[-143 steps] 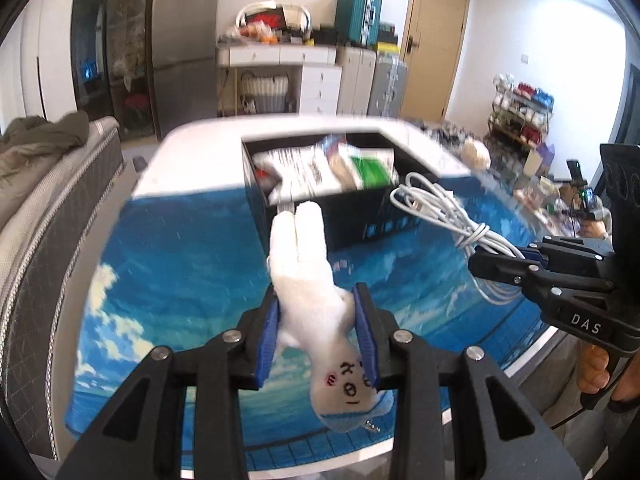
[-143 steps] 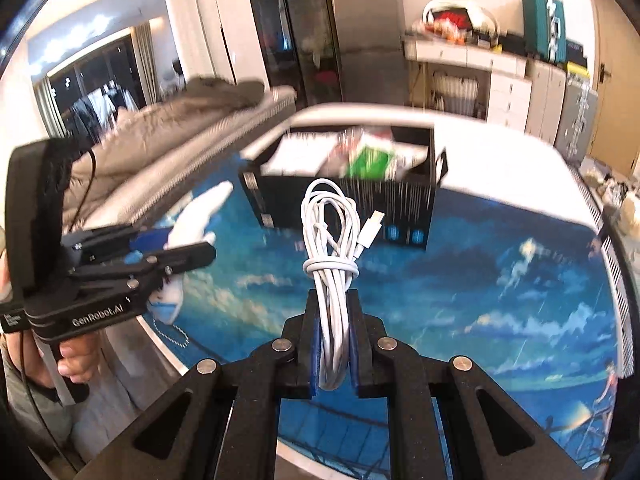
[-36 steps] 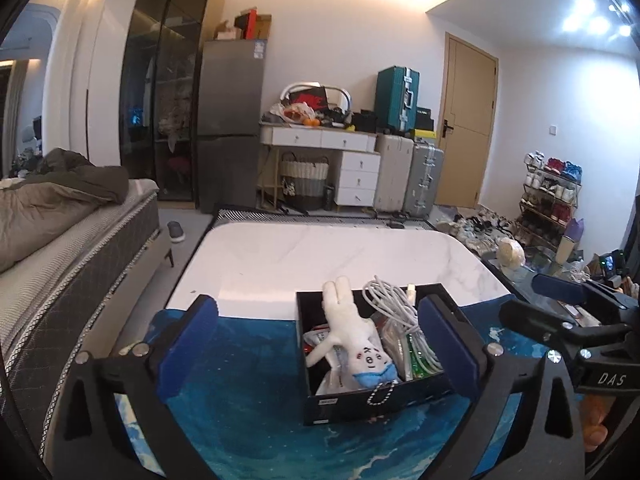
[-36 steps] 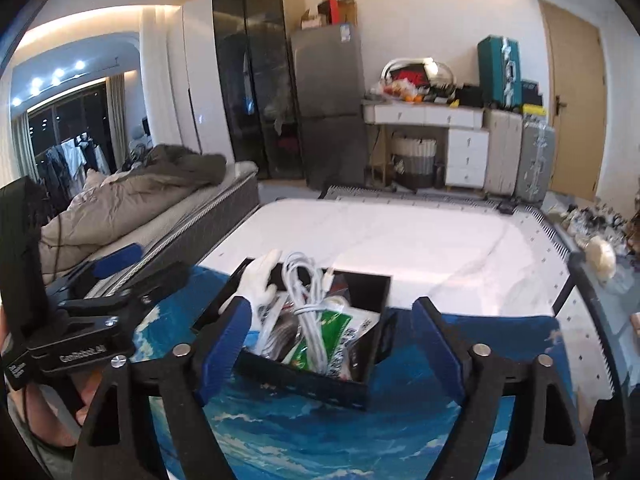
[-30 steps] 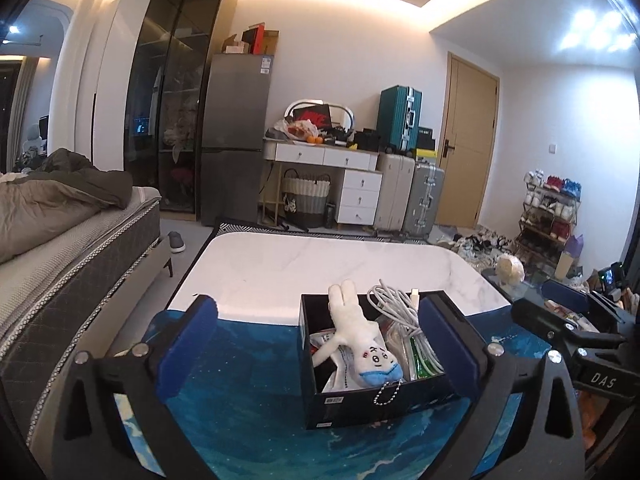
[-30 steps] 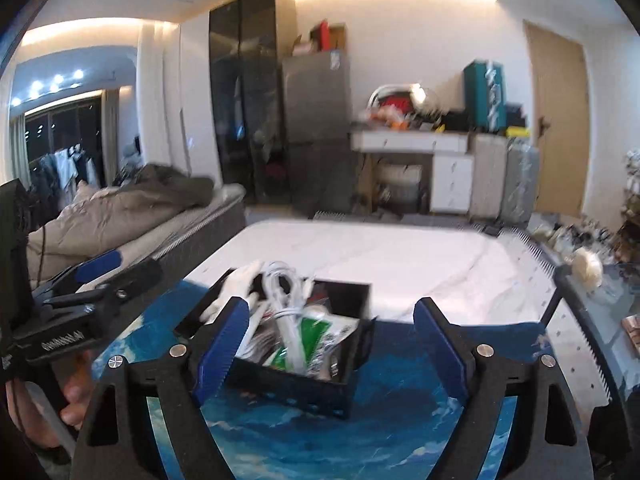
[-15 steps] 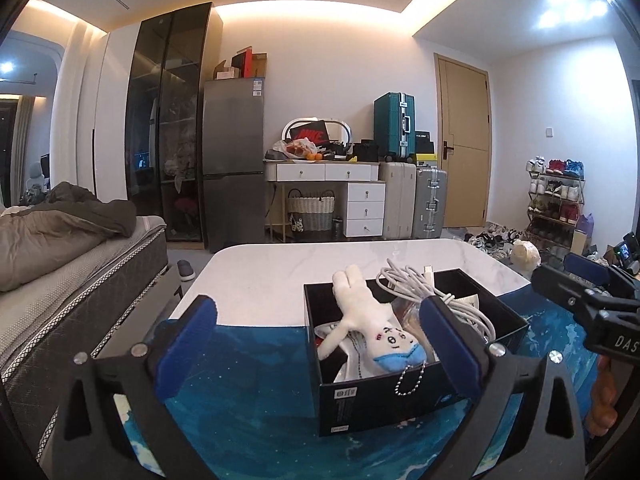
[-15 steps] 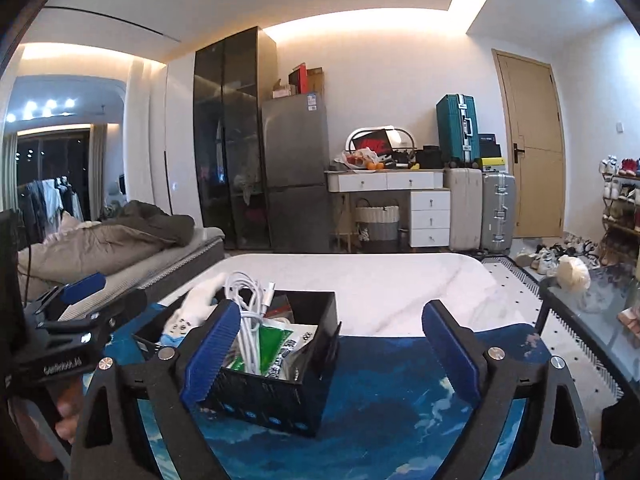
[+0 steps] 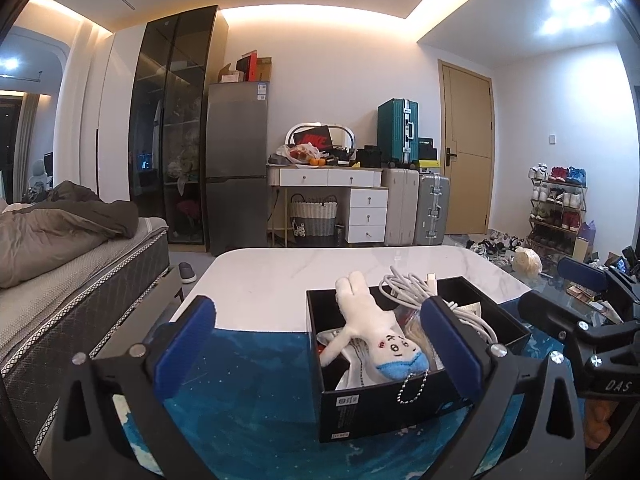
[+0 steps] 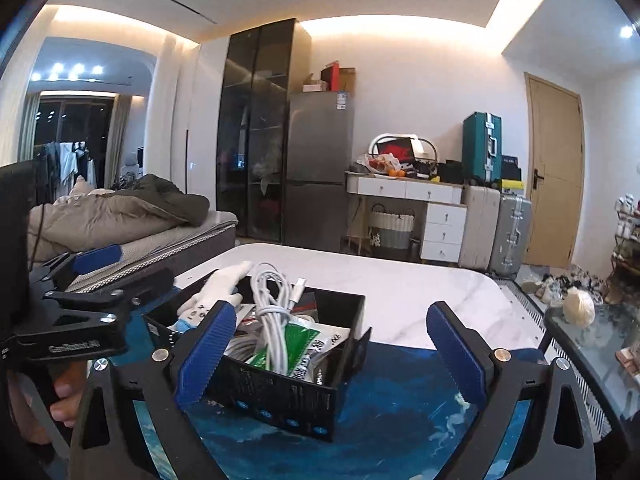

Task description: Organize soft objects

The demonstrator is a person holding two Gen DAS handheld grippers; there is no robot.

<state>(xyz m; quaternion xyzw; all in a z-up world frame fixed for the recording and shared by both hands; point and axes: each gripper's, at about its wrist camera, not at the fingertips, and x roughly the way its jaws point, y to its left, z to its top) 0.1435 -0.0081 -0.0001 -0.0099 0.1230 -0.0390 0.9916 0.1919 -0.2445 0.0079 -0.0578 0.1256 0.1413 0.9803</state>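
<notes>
- Both grippers, which a few seconds ago pinched the bunny and the cable above the mat, have let go and drawn back; those two things now lie in the box.
- Left gripper (image 9: pixel 318 344): jaws spread wide, holding nothing, low over the blue mat (image 9: pixel 248 396) and facing the box from the near side.
- Bunny (image 9: pixel 370 330): a white plush toy resting in the left part of the black box (image 9: pixel 384 404). Its long axis runs front to back, ears pointing away toward the far wall, face and blue collar toward the camera. Its head leans on the near rim and a small bead chain hangs over the outside, probably because the toy is longer than the free space.
- Cable (image 10: pixel 274 312): a coiled white charging lead, lying just right of the bunny on top of packets, its plug end raised toward the far side. Whether it touches the bunny is hard to tell.
- Right gripper (image 10: pixel 330 354): jaws likewise spread wide and empty, level with the box's corner.
- Judging by this, the putting-away step looks finished.
</notes>
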